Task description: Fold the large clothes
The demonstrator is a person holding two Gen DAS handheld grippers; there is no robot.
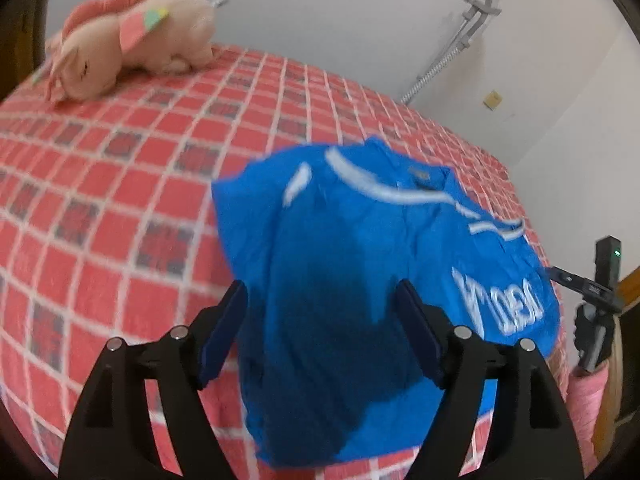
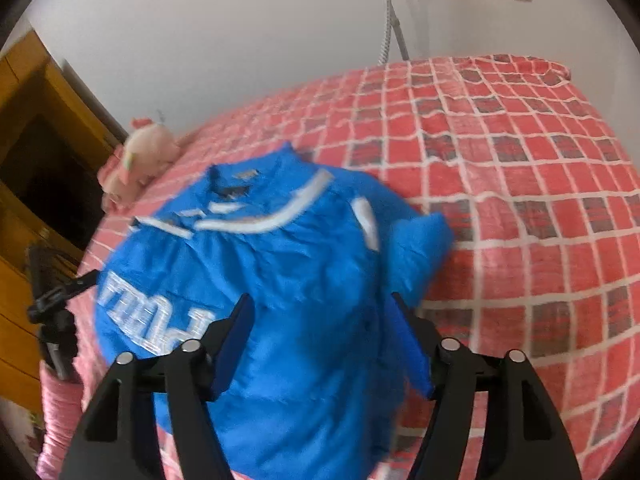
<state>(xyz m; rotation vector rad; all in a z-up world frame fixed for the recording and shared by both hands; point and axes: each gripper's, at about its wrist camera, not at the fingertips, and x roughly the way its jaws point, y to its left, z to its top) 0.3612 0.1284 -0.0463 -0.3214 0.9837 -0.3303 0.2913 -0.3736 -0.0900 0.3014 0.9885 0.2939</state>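
A bright blue jacket with white stripes and white lettering lies folded into a compact bundle on a red checked bedspread. It also shows in the right wrist view, collar at the far side. My left gripper is open and empty, hovering over the jacket's near part. My right gripper is open and empty, also above the jacket's near part. Neither gripper holds fabric.
A pink plush toy lies at the far left of the bed, also seen in the right wrist view. A black tripod device stands at the bed's edge. A wooden cabinet stands beside the bed. White walls lie behind.
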